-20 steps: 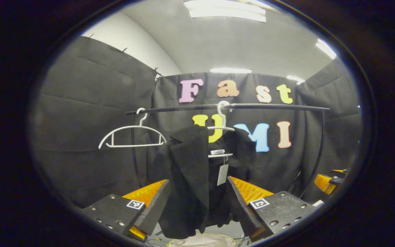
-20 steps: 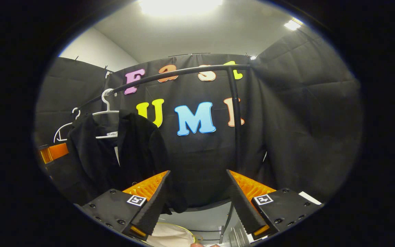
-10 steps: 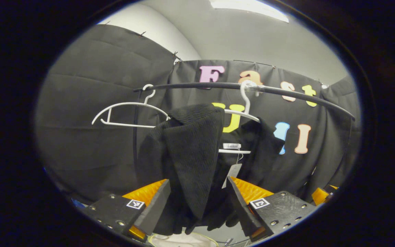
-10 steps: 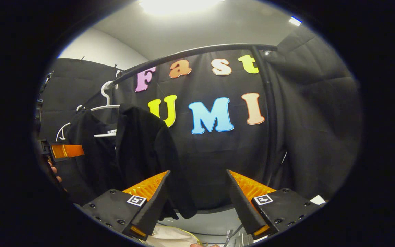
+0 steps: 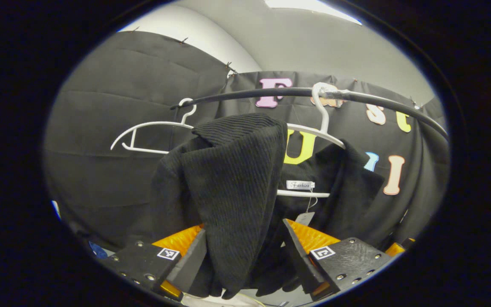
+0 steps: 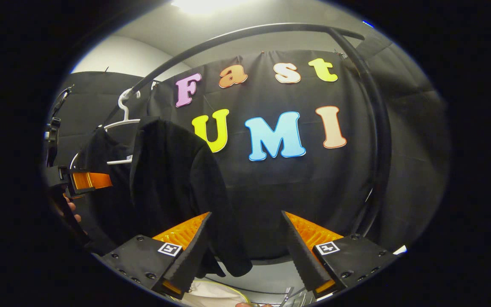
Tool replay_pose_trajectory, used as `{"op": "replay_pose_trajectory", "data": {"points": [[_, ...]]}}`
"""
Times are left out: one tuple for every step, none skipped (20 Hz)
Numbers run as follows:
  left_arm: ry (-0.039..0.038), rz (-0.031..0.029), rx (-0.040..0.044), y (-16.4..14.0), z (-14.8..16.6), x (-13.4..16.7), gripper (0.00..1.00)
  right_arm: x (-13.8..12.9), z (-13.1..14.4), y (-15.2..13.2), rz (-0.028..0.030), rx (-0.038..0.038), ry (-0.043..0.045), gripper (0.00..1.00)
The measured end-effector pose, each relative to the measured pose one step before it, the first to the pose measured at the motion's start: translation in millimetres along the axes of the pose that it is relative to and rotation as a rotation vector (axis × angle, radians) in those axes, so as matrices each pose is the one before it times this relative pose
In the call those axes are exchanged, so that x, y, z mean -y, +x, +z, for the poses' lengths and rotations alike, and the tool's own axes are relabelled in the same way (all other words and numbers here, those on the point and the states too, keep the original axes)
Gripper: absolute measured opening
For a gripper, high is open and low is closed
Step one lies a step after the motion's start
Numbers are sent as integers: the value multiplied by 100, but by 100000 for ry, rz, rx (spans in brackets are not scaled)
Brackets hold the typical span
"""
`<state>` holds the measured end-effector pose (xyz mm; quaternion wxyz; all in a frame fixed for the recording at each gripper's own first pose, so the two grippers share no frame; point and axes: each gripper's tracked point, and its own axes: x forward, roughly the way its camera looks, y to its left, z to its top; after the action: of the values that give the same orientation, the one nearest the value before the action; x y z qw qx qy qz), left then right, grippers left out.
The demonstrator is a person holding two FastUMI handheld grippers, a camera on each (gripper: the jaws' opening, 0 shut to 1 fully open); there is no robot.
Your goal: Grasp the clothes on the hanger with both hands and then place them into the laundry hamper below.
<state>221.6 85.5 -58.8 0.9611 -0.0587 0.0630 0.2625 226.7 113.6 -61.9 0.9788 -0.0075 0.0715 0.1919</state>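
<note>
In the left gripper view the left gripper [image 5: 243, 256] is held level and pointed at the clothes rail [image 5: 288, 92], its jaws spread wide with the near shoulder and front panel of the black garment [image 5: 232, 187] hanging down into the gap between them; the ribbed cloth lies against or just beside the inner face of the left-hand finger [image 5: 188, 266], though contact cannot be told for certain, and the other finger stands apart from it, so nothing is clamped. The garment hangs on a white hanger [image 5: 313, 132] hooked over the rail, with a neck label and a swing tag [image 5: 304, 218] showing in its open front. An empty white hanger [image 5: 151, 128] hangs on the same rail farther left. In the right gripper view the right gripper [image 6: 245, 256] is tilted slightly upward, jaws equally wide and holding nothing; the garment [image 6: 173, 187] hangs left of centre, its lower edge dropping beside the left-hand finger [image 6: 186, 260]. Farther left there, the other gripper reaches toward the garment with a hand [image 6: 68, 211] behind it. A pale rim at the bottom, possibly the laundry hamper [image 6: 211, 294], lies below the fingers.
</note>
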Motion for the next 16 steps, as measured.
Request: {"op": "replay_pose_trajectory", "data": {"points": [[87, 1973, 113, 493, -58, -21, 94, -90, -216, 535, 912, -561, -332, 98], [63, 2125, 263, 363, -62, -56, 94, -29, -120, 448, 1131, -607, -462, 98], [167, 2057, 448, 455, -14, -113, 94, -154, -141, 415, 1434, -606, -570, 98], [303, 2163, 412, 377, 16, -126, 94, -205, -269, 318, 1550, -724, -697, 98], [357, 1709, 208, 348, 0, -57, 94, -254, -256, 365, 1775, -780, -743, 98], [633, 1775, 326, 210, 103, -146, 94, -237, -212, 289, 1789, -799, -766, 98], [534, 1543, 452, 305, 93, -103, 89, -235, -283, 228, 1872, -795, -698, 98], [651, 1309, 303, 1, 48, -150, 85, -195, -208, 121, 1808, -840, -577, 98], [1386, 3842, 522, 155, 116, -609, 80, -260, -159, 82, 1852, -578, 136, 98], [565, 1454, 558, -47, 220, -320, 75, -225, 74, 75, 1858, 204, 837, 98], [305, -205, -126, 77, 100, 133, 70, -172, -8, 87, 1394, 225, 674, 100], [964, 658, 1, -466, 53, -167, 65, -114, -112, 94, 1217, 8, 459, 98], [632, 1870, 960, 81, 311, -648, 53, -317, -285, 59, 1397, -328, 433, 98], [829, 979, 777, 181, 378, -321, 41, -257, -301, 118, 1313, -654, 190, 98], [291, 390, 594, -76, 267, -273, 29, -237, -469, 223, 1001, -1233, -42, 98], [-652, -1090, 399, -203, 62, 0, 17, -201, -402, 104, 859, -1378, 83, 93]]}}
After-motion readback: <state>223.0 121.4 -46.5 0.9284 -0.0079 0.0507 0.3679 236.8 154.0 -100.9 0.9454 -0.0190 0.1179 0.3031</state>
